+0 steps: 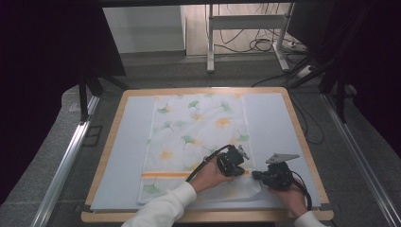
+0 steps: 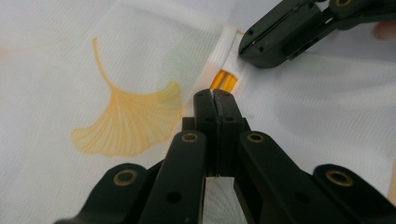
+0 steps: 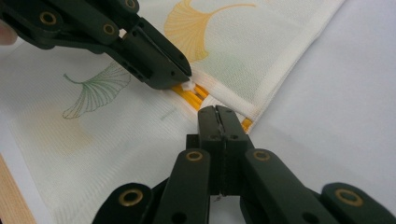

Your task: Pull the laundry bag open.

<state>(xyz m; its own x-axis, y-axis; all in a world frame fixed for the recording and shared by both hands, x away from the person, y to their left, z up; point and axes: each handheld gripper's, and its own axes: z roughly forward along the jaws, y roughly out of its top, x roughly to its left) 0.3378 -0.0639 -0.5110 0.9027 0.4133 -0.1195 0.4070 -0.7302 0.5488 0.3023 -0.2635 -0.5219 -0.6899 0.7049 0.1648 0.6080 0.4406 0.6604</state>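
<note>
High view: left gripper [image 1: 241,166] and right gripper [image 1: 256,175], jaws clamped on white ginkgo-print cloth [image 1: 189,137] edge, presumably for folding

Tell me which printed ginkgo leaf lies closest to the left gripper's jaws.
The big yellow-orange ginkgo leaf, just left of the left gripper in its own view. The other leaves on the cloth lie farther off.

Desk [image 1: 302,142]: wood rim, pale blue-grey top. Floor [image 1: 161,75]: grey carpet. Beyond far edge: white metal stand [image 1: 246,21], tangled cables [image 1: 257,45], white wall [image 1: 142,28]. Dark curtains [image 1: 42,71] flanking; metal rails [image 1: 66,161] along both sides.
</note>
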